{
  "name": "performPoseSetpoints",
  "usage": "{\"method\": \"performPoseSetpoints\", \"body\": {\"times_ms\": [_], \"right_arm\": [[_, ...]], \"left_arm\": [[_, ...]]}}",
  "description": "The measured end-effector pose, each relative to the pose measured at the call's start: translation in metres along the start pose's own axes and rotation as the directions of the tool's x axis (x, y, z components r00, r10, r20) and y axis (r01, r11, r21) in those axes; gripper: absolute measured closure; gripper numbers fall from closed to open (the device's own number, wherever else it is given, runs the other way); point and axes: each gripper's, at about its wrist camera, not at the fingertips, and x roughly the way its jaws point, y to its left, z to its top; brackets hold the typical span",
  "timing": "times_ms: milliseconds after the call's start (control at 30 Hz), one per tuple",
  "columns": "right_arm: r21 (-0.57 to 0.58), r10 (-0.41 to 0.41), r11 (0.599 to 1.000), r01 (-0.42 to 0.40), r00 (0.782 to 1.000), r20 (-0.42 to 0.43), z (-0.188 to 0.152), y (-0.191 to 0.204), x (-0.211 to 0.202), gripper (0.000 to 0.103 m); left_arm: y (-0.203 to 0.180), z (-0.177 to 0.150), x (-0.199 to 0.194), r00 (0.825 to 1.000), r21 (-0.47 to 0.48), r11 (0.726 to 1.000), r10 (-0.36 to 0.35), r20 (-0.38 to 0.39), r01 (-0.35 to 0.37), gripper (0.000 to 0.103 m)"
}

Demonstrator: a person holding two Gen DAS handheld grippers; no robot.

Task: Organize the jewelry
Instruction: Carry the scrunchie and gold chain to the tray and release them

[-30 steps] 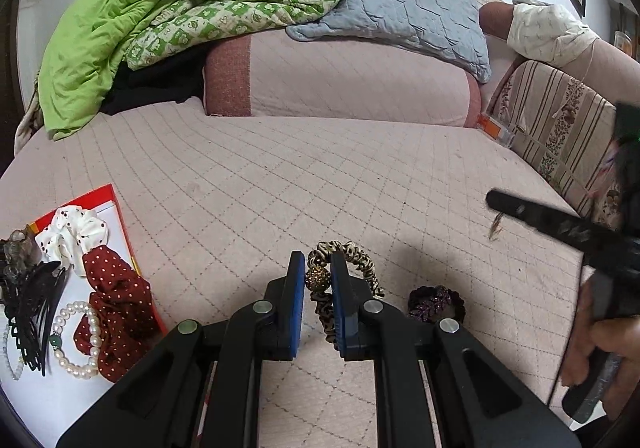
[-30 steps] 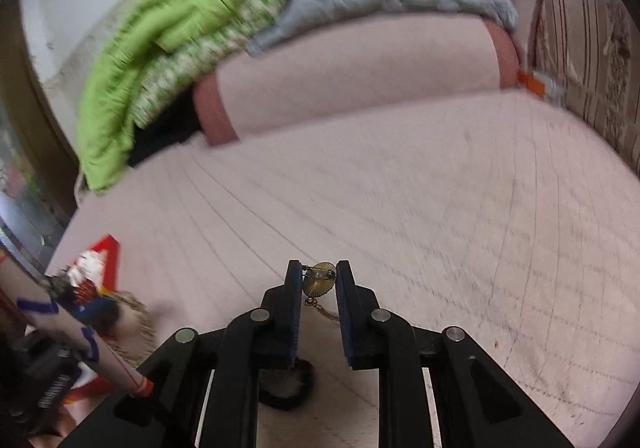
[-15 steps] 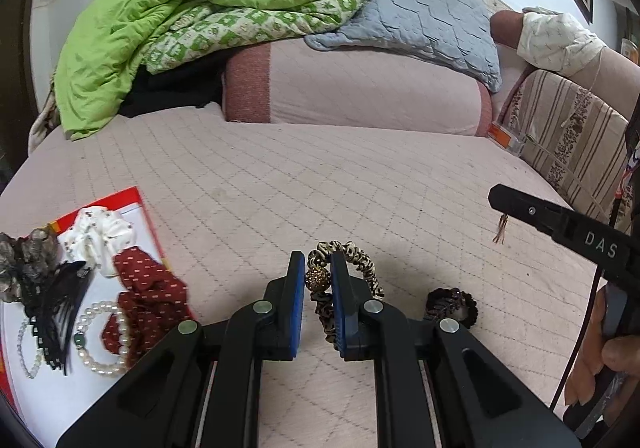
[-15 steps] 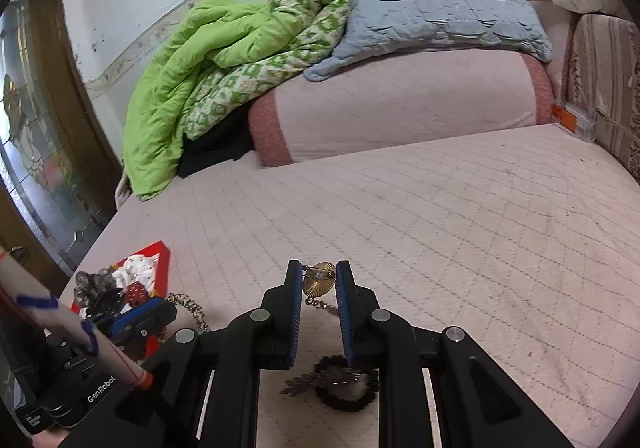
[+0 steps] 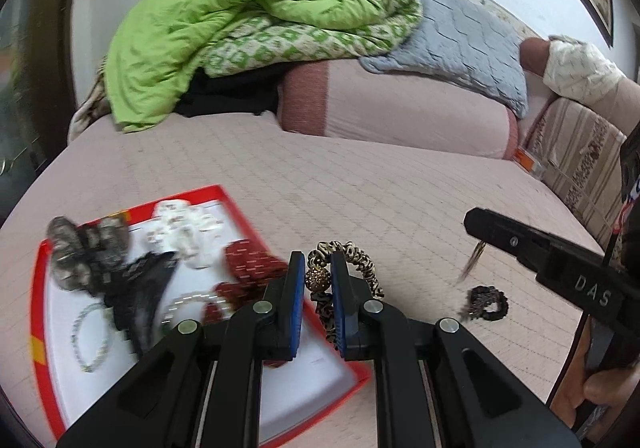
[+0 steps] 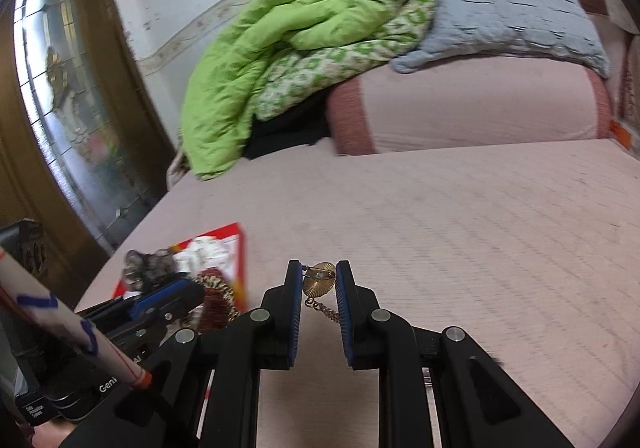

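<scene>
We carry two grippers, each clenched on one piece; our left gripper [image 5: 318, 280] pinches a leopard-print scrunchie [image 5: 362, 264] by its gold glitter bead [image 5: 318, 280], the band looping up past the jaw tips and hanging down between them; our right gripper [image 6: 318, 280] pinches a gold fan-shaped earring [image 6: 319, 279] whose short chain dangles below and behind the tips. Left of the left jaws lies one red-rimmed tray [image 5: 344, 388] holding one white scrunchie [image 5: 184, 232], one dark red dotted scrunchie [image 5: 250, 264], one black hair claw [image 5: 140, 288] and two bead bracelets, blurred; right of those jaws one dark scrunchie [image 5: 486, 304] rests on the pink quilted bed [image 5: 360, 187]. The right gripper's side reads "DAS"; the left gripper's body reads "Gen", the rest hidden.
</scene>
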Motion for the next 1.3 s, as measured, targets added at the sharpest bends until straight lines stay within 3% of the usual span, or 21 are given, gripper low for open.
{"method": "performPoseSetpoints", "body": {"times_ms": [367,733,1033,1300], "right_arm": [[-0.064,0.166,0.983,-0.17,0.984,-0.064,-0.022,0.078,0.024,0.085],[-0.139,0.282,0.941,-0.308,0.942,-0.183,-0.059,0.136,0.042,0.085],[-0.15,0.298,0.927,-0.343,0.919,-0.259,-0.081,0.158,0.063,0.085],[-0.148,0.244,0.943,-0.297,0.924,-0.295,-0.091,0.154,0.08,0.085]], "left_arm": [[0.089,-0.008,-0.029,0.996,-0.146,0.985,0.091,0.004,-0.089,0.091],[0.128,-0.019,-0.039,0.989,-0.202,0.968,0.148,-0.02,-0.149,0.091],[0.163,-0.038,-0.042,0.978,-0.242,0.948,0.188,-0.094,-0.206,0.091],[0.175,-0.051,-0.035,0.966,-0.25,0.938,0.203,-0.16,-0.239,0.091]]}}
